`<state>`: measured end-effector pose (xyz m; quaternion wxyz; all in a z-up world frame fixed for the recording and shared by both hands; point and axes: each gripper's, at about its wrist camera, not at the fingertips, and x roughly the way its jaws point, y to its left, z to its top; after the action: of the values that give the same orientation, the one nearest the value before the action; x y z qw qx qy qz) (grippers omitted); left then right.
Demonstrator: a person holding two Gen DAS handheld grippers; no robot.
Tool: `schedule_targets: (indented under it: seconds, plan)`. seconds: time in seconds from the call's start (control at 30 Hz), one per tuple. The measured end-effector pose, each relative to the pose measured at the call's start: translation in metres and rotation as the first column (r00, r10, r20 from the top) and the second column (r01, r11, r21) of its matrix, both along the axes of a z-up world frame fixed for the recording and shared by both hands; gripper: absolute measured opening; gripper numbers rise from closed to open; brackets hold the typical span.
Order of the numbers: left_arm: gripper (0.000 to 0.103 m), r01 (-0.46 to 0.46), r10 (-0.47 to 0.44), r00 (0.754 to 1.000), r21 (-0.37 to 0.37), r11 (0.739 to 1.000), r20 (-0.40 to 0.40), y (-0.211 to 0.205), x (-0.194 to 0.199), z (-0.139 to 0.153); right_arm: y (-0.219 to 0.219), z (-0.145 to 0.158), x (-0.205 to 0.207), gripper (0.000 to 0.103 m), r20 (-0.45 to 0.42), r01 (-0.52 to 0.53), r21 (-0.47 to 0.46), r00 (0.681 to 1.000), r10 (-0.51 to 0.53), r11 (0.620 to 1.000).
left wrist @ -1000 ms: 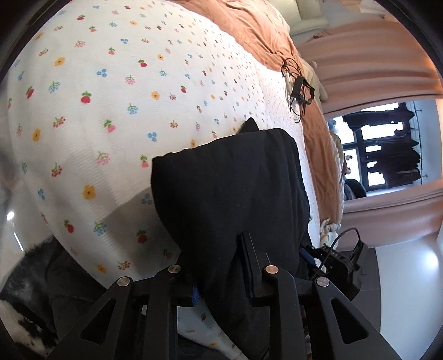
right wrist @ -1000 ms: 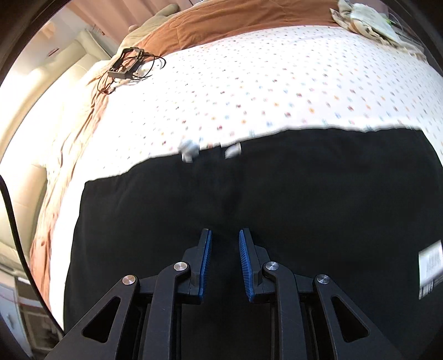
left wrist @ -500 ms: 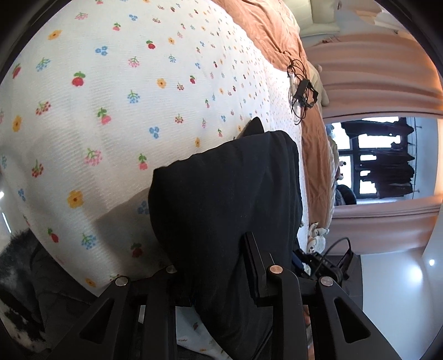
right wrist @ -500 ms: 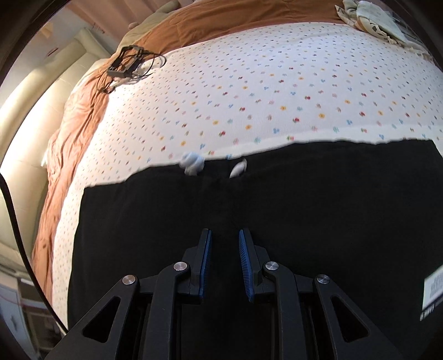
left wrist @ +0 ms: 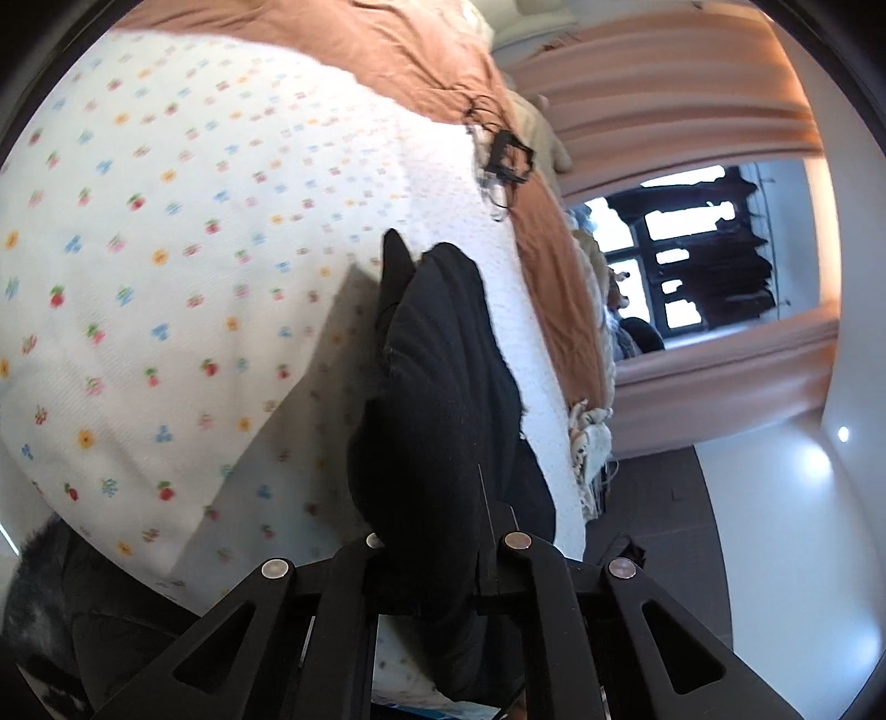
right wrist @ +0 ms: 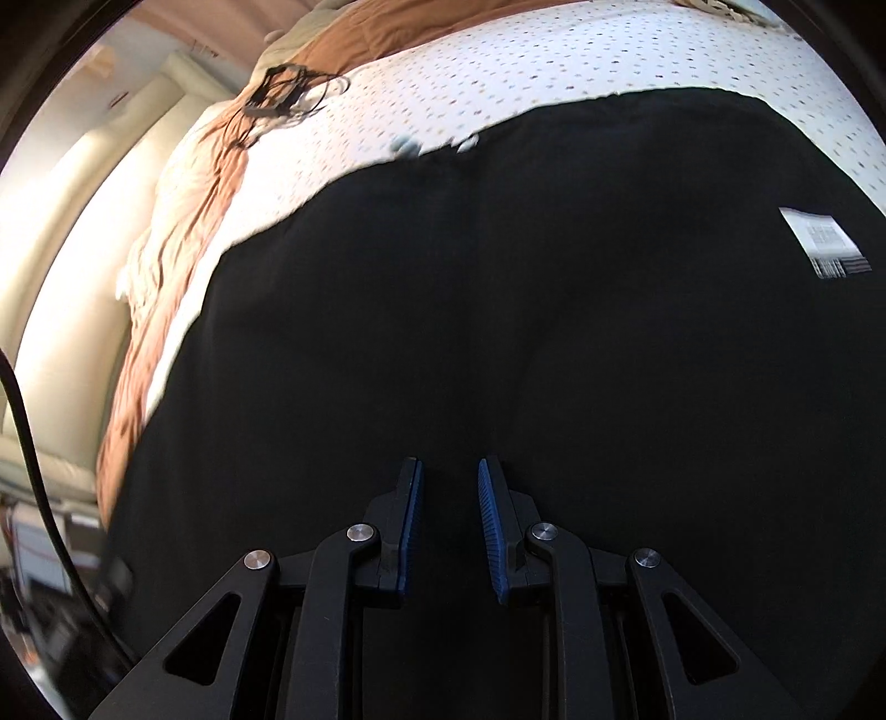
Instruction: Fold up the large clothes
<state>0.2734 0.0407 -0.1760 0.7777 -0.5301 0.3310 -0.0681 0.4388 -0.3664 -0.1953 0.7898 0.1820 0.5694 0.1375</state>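
Note:
A large black garment (right wrist: 554, 277) lies spread on the flowered bedsheet (right wrist: 554, 61), with a white label (right wrist: 825, 246) at its right and pale drawstring tips (right wrist: 407, 145) at its far edge. My right gripper (right wrist: 449, 465) hovers over the garment's near part, its blue pads apart and nothing between them. In the left wrist view a bunched fold of the black garment (left wrist: 443, 360) rises off the flowered bedsheet (left wrist: 166, 249). My left gripper (left wrist: 437, 520) is closing on that fold, and the cloth hides its fingertips.
A brown blanket (left wrist: 387, 39) covers the far side of the bed, with a black cable bundle (left wrist: 506, 160) on it, also seen as the cable bundle (right wrist: 277, 94). A window (left wrist: 698, 249) and pink curtains stand beyond. Dark furry fabric (left wrist: 44, 609) lies at the near left.
The left gripper has risen and tilted, its jaws have narrowed on the cloth, and the fold now hangs slimmer. The right gripper has slid across the garment, which now fills more of its view.

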Motion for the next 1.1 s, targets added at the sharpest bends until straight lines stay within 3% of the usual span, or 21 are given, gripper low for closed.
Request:
schedule_targets:
  seconds: [0.4,0.7,0.87,1.0,1.1]
  plan:
    - [0.009,0.104,-0.114,0.992,0.152,0.983,0.059,-0.043,0.013,0.055,-0.015,-0.003,-0.09,0.022,-0.015,-0.028,0.083,0.999,0.029,0.996]
    - [0.009,0.181,-0.211,0.974,0.275,0.944,0.084,-0.088,0.017,0.094,-0.03,0.003,-0.125,0.022,-0.048,-0.032,0.196,0.998,0.042,0.98]
    - [0.009,0.218,-0.266,0.959,0.351,0.911,0.094,-0.122,0.023,0.114,-0.063,0.023,-0.158,0.022,0.039,0.01,0.28,0.999,-0.022,0.96]
    - [0.009,0.254,-0.314,0.945,0.396,0.883,0.094,-0.152,0.029,0.123,-0.122,0.026,-0.18,0.022,0.043,0.095,0.419,0.991,-0.124,0.903]
    - [0.009,0.286,-0.356,0.931,0.438,0.853,0.085,-0.178,0.031,0.128,-0.146,0.029,-0.183,0.023,0.057,0.161,0.442,0.977,-0.207,0.882]
